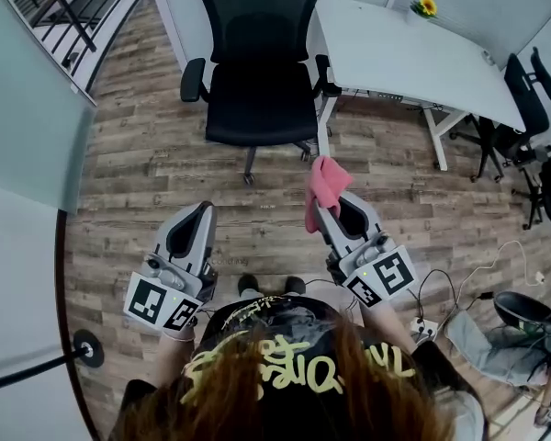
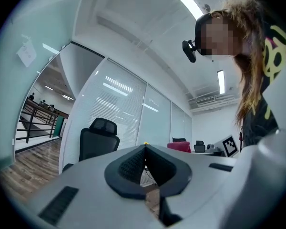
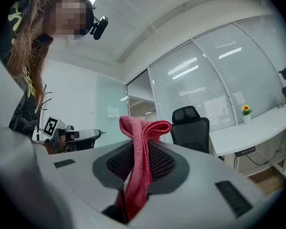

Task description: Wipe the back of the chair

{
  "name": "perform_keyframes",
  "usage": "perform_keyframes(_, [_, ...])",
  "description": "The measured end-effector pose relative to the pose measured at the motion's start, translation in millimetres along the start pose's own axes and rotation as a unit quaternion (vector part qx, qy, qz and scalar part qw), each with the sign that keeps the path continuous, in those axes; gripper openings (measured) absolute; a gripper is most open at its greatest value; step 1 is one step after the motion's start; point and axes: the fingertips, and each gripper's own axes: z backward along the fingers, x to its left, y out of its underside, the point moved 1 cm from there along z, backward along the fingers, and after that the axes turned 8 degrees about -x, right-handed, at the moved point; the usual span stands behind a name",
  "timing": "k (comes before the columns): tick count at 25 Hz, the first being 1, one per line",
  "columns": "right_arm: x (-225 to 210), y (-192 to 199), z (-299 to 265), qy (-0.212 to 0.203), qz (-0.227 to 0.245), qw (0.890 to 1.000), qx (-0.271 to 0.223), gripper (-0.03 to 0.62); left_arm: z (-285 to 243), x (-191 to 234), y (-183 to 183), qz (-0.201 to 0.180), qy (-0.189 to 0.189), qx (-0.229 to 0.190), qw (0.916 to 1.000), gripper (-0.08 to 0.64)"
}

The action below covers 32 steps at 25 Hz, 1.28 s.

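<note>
you face the front of the black office chair (image 1: 260,72), its back farthest from you. short of the chair, your right gripper (image 1: 334,211) clamps a pink cloth (image 1: 323,189); your left gripper (image 1: 203,211), also short of it, has jaws pressed together, empty.

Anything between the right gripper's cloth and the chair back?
Nothing loose: bare floor lies between the right gripper, shut on the pink cloth, and the chair. The chair faces the person, so its seat sits before the backrest.
</note>
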Motion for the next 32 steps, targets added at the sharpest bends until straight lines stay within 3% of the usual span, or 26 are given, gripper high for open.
perform_keyframes(7, [19.3, 11.2, -13.0, -0.007, -0.007, 1.0, 0.004, 0.071, 10.7, 8.6, 2.4, 0.005, 0.007, 0.002, 1.0, -0.011])
perform_keyframes(13, [44.0, 15.5, -27.0, -0.004, 0.018, 1.0, 0.015, 0.071, 27.2, 26.3, -1.4, 0.015, 0.009, 0.004, 0.9998, -0.011])
perform_keyframes(21, [69.5, 25.0, -38.9, 0.023, 0.021, 0.999, 0.009, 0.071, 52.0, 57.6, 6.7, 0.036, 0.019, 0.018, 0.999, -0.011])
perform_keyframes(27, [70.1, 35.3, -40.6, 0.041, 0.029, 0.998, 0.031, 0.071, 52.9, 71.3, 14.4, 0.05, 0.034, 0.029, 0.9977, -0.011])
perform_keyframes(32, [59.9, 31.7, -46.5, 0.053, 0.022, 0.998, 0.017, 0.071, 42.7, 76.0, 13.9, 0.053, 0.037, 0.019, 0.9977, -0.011])
